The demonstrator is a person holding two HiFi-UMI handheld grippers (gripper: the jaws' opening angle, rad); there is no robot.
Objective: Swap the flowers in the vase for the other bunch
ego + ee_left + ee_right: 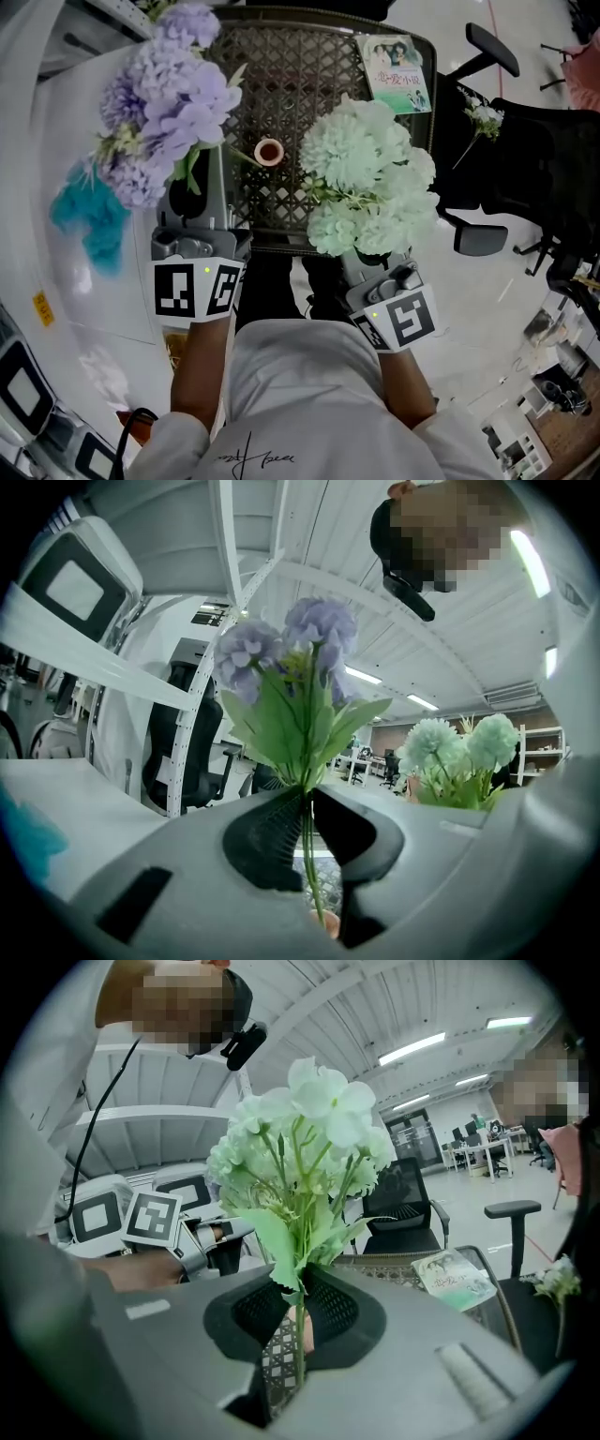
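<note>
Head view, left gripper [192,199]: jaws nearly together, clenched on the stems of the purple bunch [167,98], held up left of the vase [269,151].
Head view, right gripper [367,262]: jaws just as narrow, clenched on the stems of the pale green bunch [367,178], held up right of the vase.
Head view, surface: the small vase with a pinkish mouth stands on the woven table [309,66], between the two bunches.
Head view, room: booklet [394,70] at the table's far right corner; white desk [66,281] on the left; black office chair [525,159] on the right.
Head view, edges: the table's near edge lies under both grippers; bare lattice lies beyond the vase.
Left gripper view, fingers: ribbed pads press the thin green stems, with leaves and purple heads above. The stems run down toward the vase; contact cannot be told.
Left gripper view, room: the desk is on the left, the green bunch on the right.
Right gripper view, fingers: pads grip the stems just under the lowest leaf, with table lattice visible below.
Right gripper view, room: the left gripper is on the left, the booklet on the right.
</note>
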